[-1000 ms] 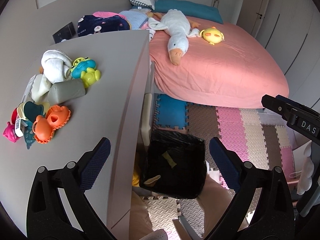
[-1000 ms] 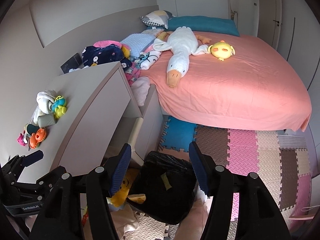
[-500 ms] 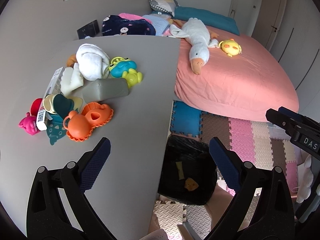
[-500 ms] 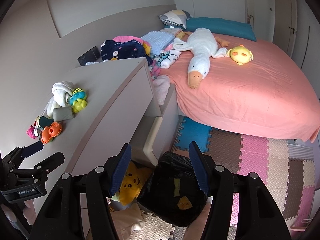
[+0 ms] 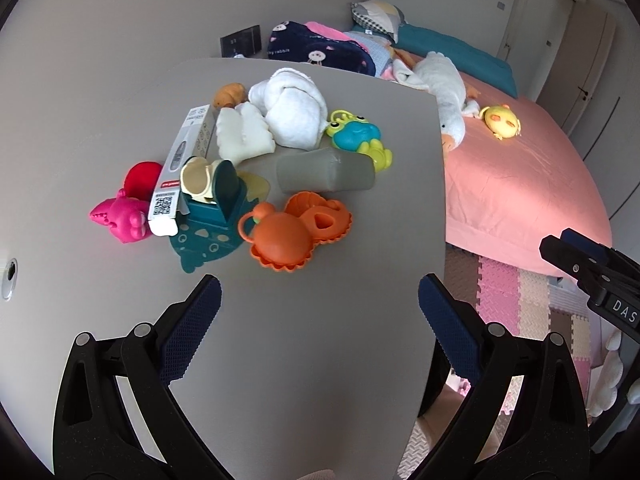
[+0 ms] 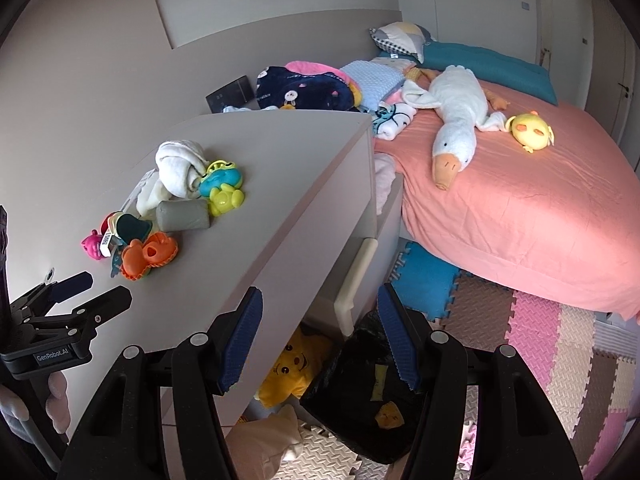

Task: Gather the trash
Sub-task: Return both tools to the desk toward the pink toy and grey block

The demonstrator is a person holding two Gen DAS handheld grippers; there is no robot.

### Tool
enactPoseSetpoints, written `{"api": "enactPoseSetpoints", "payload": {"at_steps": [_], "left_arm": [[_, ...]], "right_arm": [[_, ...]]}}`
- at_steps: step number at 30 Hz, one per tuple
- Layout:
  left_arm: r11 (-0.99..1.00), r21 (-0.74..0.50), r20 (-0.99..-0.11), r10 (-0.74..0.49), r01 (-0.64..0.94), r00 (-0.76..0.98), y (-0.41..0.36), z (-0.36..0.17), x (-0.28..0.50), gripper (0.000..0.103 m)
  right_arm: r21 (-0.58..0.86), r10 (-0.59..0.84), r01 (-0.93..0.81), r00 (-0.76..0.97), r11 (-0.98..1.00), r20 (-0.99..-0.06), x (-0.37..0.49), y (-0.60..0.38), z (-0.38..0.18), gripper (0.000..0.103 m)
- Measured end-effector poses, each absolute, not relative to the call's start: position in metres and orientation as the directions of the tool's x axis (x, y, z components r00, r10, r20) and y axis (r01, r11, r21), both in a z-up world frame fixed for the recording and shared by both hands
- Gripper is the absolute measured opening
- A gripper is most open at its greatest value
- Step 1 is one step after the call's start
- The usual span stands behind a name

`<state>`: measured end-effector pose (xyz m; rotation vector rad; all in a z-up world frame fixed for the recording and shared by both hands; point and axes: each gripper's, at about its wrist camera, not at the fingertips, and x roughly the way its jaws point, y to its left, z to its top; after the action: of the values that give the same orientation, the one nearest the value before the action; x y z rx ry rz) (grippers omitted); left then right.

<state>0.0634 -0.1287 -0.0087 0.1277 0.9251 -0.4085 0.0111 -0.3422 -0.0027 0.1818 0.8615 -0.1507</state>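
Observation:
My left gripper [image 5: 319, 300] is open and empty, above the grey dresser top [image 5: 300, 360], just short of a pile of toys. In the pile lie a white cardboard box with a QR code [image 5: 182, 164], an orange crab toy [image 5: 296, 230], a grey pouch [image 5: 326, 171] and a white rolled cloth [image 5: 292, 114]. My right gripper [image 6: 319, 326] is open and empty, beside the dresser and above a black trash bag [image 6: 372, 396] on the floor. The bag holds yellow scraps [image 6: 389, 416]. The left gripper also shows in the right wrist view [image 6: 82, 290].
A pink bed [image 6: 520, 208] with a white goose plush [image 6: 456, 124] stands to the right. Foam floor mats [image 6: 540, 340] lie below it. A yellow plush [image 6: 294, 364] sits under the dresser by a white drawer handle [image 6: 356, 280].
My left gripper has swung left from over the trash bag to over the dresser top, closer to the toy pile. My right gripper has shifted slightly; both stay open.

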Motion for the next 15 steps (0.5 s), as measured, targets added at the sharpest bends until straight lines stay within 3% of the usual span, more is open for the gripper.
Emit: {"api": "enactPoseSetpoints", "payload": {"at_steps": [15], "left_arm": [[0.977, -0.082, -0.788, -0.185, 0.197, 0.587, -0.045, -0.007, 0.1, 0.096]], "right_arm": [[0.097, 0.048, 0.042, 0.633, 0.994, -0.772, 0.073, -0.277, -0.005, 0.065]]}}
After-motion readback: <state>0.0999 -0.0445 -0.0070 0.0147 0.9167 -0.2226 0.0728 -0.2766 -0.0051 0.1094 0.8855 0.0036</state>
